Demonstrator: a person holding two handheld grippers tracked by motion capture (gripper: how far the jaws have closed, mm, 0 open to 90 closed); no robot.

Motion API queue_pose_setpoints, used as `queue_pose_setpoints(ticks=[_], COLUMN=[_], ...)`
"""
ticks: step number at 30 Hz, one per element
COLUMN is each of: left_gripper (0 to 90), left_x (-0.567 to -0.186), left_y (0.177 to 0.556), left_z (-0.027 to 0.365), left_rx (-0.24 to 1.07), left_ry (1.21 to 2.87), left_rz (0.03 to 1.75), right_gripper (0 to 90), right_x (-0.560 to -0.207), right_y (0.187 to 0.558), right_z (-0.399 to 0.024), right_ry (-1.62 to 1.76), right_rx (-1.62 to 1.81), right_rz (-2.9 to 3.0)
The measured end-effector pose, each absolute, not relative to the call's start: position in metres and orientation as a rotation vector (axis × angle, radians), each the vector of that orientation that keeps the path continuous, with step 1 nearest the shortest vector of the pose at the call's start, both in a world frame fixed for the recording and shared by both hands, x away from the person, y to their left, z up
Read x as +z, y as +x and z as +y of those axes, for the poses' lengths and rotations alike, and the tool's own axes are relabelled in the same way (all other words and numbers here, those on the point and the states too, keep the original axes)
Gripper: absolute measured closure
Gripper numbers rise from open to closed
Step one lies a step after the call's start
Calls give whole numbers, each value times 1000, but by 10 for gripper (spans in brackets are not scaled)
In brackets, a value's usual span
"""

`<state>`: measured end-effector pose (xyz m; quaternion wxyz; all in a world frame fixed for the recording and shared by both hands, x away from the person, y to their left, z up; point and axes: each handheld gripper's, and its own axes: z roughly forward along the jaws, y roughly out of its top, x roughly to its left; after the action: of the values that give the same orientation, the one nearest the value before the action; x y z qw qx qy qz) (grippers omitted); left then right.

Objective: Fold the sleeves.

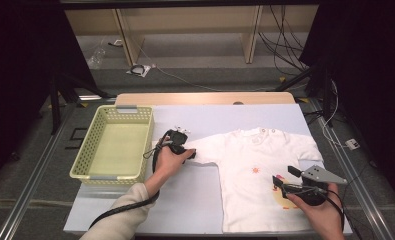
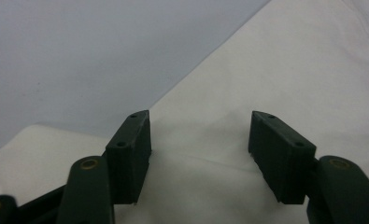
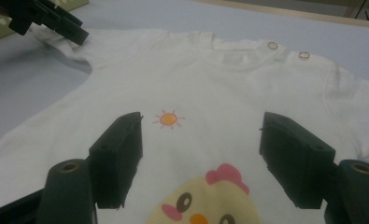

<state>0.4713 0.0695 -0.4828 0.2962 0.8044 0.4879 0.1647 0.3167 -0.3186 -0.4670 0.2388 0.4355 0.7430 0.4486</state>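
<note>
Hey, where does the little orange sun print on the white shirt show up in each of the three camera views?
High view: the sun print sits mid-chest on the shirt, right of centre.
Left gripper view: not in it; the open jaws hover over the plain white sleeve.
Right gripper view: upper centre, between the open jaws.
Shared landmark: the white shirt fabric itself.

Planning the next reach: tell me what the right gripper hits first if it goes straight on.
Probably the white shirt itself: the open right gripper points low across its chick print toward the sun print. Height above the cloth is unclear.
</note>
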Motion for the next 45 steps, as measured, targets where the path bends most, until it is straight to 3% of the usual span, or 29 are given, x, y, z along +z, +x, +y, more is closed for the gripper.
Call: queue_pose_setpoints(ticks=[22, 32, 45], left_gripper=[857, 892, 893], left_x=[-479, -476, -442], left_y=[470, 467, 454], left_z=[58, 60, 39], left_rx=[452, 442, 472], left_ry=[2174, 2135, 2078], left_rz=[1316, 1302, 1124], right_gripper=[318, 322, 323], right_x=[-467, -467, -466], right_y=[316, 317, 316], right_z=[-319, -320, -320], right_ry=[1191, 1189, 1191], right_rx=[1229, 1227, 1227], right_rz=[2039, 2033, 2025])
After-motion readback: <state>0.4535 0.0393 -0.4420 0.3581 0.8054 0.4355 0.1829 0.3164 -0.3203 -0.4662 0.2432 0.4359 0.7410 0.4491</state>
